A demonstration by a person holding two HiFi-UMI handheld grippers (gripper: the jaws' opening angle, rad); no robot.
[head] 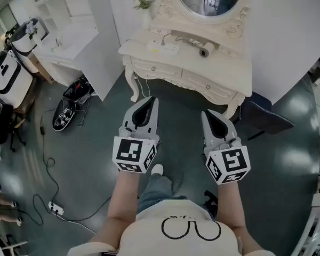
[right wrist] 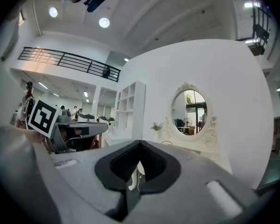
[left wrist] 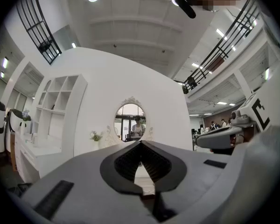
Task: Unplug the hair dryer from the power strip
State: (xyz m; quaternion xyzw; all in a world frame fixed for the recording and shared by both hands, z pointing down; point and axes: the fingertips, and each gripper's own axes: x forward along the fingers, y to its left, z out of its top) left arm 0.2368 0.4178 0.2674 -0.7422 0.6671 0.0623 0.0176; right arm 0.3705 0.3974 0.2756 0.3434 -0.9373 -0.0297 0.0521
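Observation:
In the head view a white power strip (head: 164,48) lies on the top of the white vanity table (head: 234,76), with a cord curling up from it. Just right of it lies the grey hair dryer (head: 198,44), its round nozzle facing the table's front. Both grippers hang side by side over the floor, well short of the table. The left gripper (head: 150,101) is shut and holds nothing. The right gripper (head: 208,114) is also shut and empty. Each gripper view looks past closed jaws towards the oval mirror (left wrist: 129,120) (right wrist: 190,112); the left gripper (left wrist: 140,143) and right gripper (right wrist: 140,143) show nothing between the pads.
A dark stool (head: 265,116) stands at the vanity's right corner. A white shelf unit (head: 77,33) stands to the left, with a black bag (head: 70,106) on the floor below it. Cables and a second power strip (head: 55,209) lie on the floor at the left. A small vase of flowers (head: 144,5) stands on the vanity.

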